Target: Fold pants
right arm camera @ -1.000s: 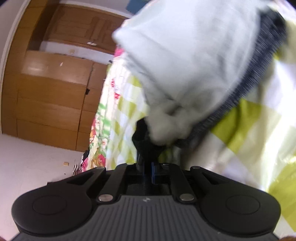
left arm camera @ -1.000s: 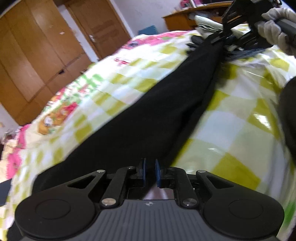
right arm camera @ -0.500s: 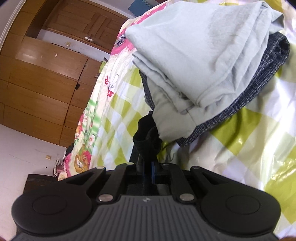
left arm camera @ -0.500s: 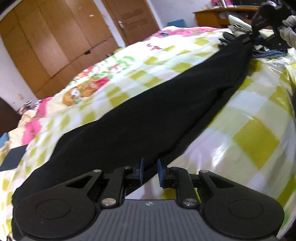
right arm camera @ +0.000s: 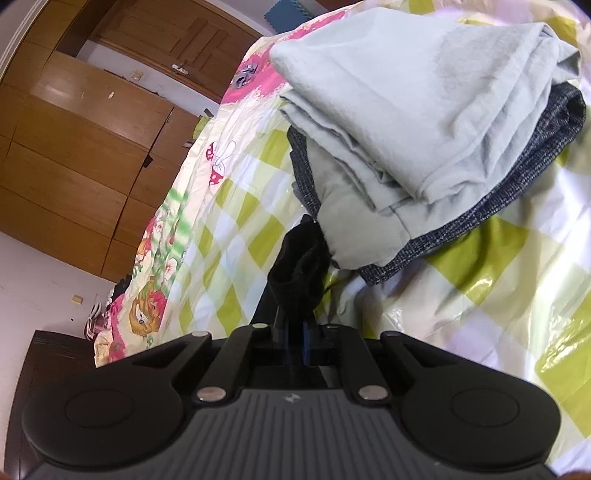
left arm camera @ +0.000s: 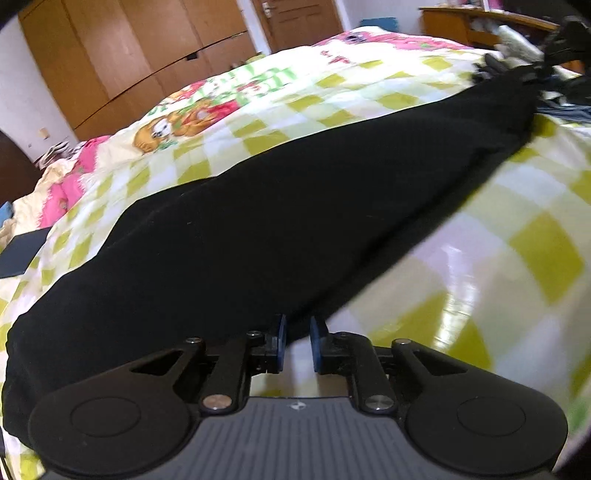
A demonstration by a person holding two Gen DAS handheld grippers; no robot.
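Note:
Black pants (left arm camera: 280,206) lie stretched across the checked bedcover (left arm camera: 517,236). My left gripper (left arm camera: 297,334) sits at their near edge, toward the wide end. Its jaws are closing, but the blue pads (left arm camera: 280,336) still stand apart. The cloth's edge is only at their tips and the light cover shows in the gap. My right gripper (right arm camera: 295,332) is shut on a bunched black end of the pants (right arm camera: 299,269). In the left wrist view it appears far off at the top right (left arm camera: 565,37), holding the narrow end a little above the bed.
A stack of folded pale grey clothes (right arm camera: 406,110) on a dark speckled garment (right arm camera: 517,184) lies just beyond the right gripper. Wooden wardrobes (left arm camera: 129,62) and a door (left arm camera: 295,18) stand past the bed. A wooden desk (left arm camera: 480,22) is at the far right.
The left gripper has slid sideways along the pants' edge and rolled, and its pads stand slightly wider than a second ago. The right gripper has drawn back from the folded stack, still gripping the black cloth.

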